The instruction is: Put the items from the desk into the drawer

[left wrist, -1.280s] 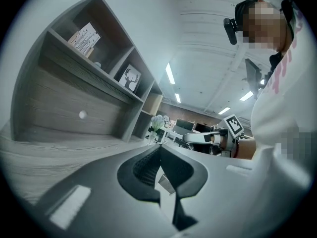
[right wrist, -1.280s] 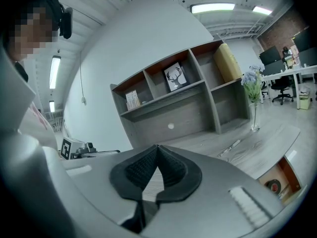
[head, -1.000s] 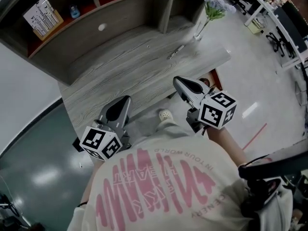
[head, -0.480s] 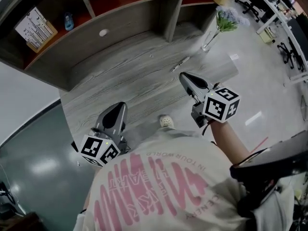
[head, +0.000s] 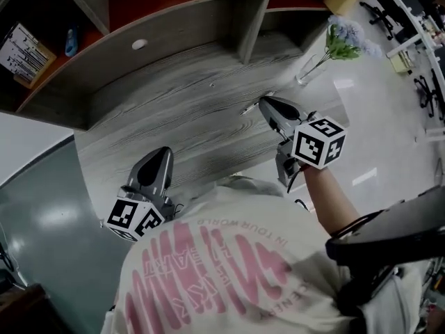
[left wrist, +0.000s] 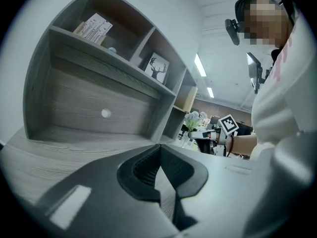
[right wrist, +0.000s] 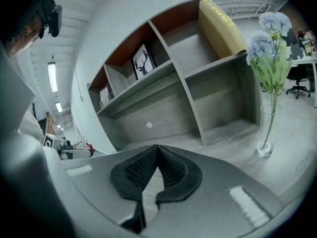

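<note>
The near edge of the grey wood-grain surface (head: 181, 110) is hidden behind the person's cream shirt with pink print (head: 229, 270), and the grey shelf unit (head: 181, 19) at the back is cut off at the top of the head view.

One thin grey stick-like item (head: 249, 108), possibly a pen though it is too small to be sure, lies flat on the surface right of centre. Its long axis runs diagonally, the lower end toward the person's left and the upper end toward the one clear glass vase of pale blue flowers (head: 309, 67), which stands upright near the surface's right corner.

There are two claws. The right claw (head: 264, 101) is low over the surface with its tip just beside the item's upper end; whether they touch cannot be told. In the right gripper view its black ribbed pads (right wrist: 141, 170) are pressed together at the tip with nothing between them, and its own body covers the surface below.

The left claw (head: 164, 153) is well apart from the item, near the front left of the surface, pointing toward the shelf unit. Its pads (left wrist: 146, 167) also meet at the tip and pinch nothing.
</note>
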The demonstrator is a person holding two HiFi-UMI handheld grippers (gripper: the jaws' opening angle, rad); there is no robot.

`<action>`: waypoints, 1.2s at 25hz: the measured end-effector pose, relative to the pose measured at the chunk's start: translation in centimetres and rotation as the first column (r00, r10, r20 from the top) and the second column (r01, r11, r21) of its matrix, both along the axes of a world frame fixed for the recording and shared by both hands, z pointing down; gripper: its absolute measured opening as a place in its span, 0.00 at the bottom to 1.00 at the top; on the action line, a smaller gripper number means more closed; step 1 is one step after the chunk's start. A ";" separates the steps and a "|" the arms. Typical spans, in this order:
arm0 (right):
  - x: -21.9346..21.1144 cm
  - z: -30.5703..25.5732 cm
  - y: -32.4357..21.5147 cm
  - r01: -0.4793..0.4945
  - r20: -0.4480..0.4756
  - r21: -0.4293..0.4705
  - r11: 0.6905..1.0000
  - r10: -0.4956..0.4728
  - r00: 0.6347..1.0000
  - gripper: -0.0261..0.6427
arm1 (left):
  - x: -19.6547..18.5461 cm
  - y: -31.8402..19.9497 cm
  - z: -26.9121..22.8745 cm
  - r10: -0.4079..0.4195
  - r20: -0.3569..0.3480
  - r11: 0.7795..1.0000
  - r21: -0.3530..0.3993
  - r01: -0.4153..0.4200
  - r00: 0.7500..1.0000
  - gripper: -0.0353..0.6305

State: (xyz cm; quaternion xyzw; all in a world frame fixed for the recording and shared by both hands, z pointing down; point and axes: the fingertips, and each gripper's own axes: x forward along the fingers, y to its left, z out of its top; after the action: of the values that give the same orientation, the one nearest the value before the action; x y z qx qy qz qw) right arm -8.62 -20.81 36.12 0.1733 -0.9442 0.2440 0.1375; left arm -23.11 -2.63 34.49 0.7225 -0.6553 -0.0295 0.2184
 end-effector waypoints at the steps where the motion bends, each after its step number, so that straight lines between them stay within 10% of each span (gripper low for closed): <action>1: 0.1 0.4 -0.7 0.008 -0.001 -0.010 1.000 -0.008 1.000 0.05 | 0.0 -0.3 0.3 -0.010 0.000 1.000 -0.007 0.010 1.000 0.08; 19: -0.1 8.4 -7.1 0.252 -0.212 -0.028 0.967 -0.252 0.944 0.05 | 0.6 -4.2 2.8 -0.149 0.020 0.982 -0.116 0.150 0.989 0.08; 30: -0.4 11.4 -5.5 0.605 -0.489 0.096 0.791 -0.491 0.721 0.05 | 0.7 -4.2 3.0 -0.144 0.021 0.978 -0.151 0.145 0.989 0.08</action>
State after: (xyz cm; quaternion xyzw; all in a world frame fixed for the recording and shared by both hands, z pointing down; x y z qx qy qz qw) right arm -9.02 -26.34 47.53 -0.0501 -0.9190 0.0256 0.3902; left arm -22.43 -6.85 37.48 0.6544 -0.7075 0.0085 0.2667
